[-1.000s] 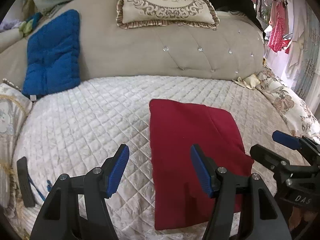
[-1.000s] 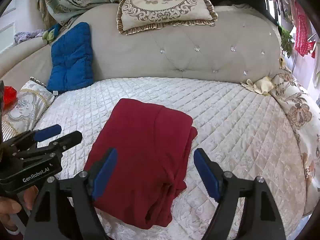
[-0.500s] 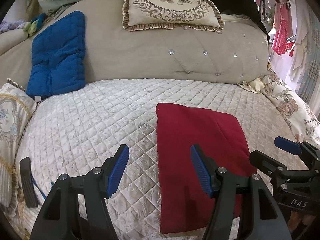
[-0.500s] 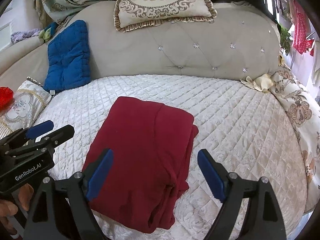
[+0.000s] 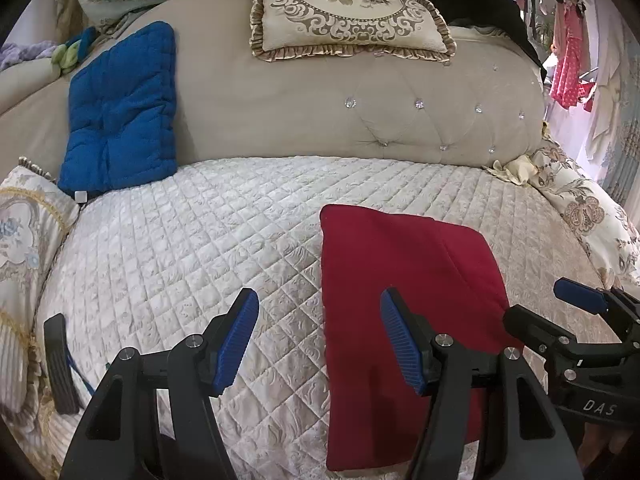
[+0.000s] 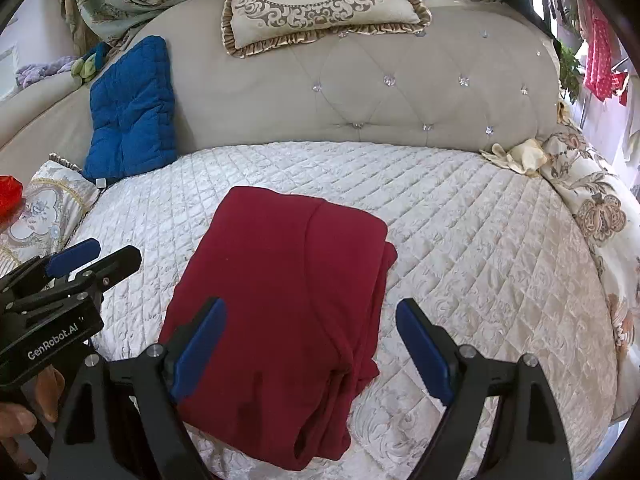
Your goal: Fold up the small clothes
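While the folded red garment (image 6: 280, 300) lies flat on the quilt (image 6: 460, 240), your left gripper (image 5: 318, 340) and right gripper (image 6: 310, 346) hover over it, jaws apart, holding nothing.

garment (image 6: 288, 280) dark red | quilt (image 6: 460, 216) white diamond-stitched | cushion (image 6: 132, 108) blue

Bedroom: quilted bed (image 5: 168, 248), tufted headboard (image 5: 320, 92)
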`<state>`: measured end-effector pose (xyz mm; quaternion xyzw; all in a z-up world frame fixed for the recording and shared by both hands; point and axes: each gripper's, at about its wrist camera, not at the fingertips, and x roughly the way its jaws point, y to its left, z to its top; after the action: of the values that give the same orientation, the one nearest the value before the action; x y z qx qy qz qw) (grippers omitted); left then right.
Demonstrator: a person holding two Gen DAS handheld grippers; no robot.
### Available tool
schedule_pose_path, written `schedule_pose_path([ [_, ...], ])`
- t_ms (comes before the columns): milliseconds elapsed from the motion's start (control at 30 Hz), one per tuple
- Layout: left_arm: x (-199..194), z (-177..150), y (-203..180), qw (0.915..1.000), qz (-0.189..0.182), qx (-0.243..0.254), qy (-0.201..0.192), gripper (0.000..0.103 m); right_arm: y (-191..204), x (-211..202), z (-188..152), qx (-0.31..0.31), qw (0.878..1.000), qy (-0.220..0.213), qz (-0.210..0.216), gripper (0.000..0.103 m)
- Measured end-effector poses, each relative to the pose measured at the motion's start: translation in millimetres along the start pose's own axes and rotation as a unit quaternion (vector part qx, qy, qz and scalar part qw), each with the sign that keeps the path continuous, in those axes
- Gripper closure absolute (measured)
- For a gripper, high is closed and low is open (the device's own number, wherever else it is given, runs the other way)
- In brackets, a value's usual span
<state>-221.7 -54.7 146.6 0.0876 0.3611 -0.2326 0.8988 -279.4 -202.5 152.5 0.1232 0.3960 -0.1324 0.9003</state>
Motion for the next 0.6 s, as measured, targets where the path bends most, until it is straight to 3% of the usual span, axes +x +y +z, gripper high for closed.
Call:
schedule_pose_path([
  [600, 1.9, -1.9, -1.6, 1.0, 0.0, 0.002, 0.003, 0.061, 0.7, 8.5, -3.3, 0.002, 1.0, 0.016, -0.002, 0.013],
])
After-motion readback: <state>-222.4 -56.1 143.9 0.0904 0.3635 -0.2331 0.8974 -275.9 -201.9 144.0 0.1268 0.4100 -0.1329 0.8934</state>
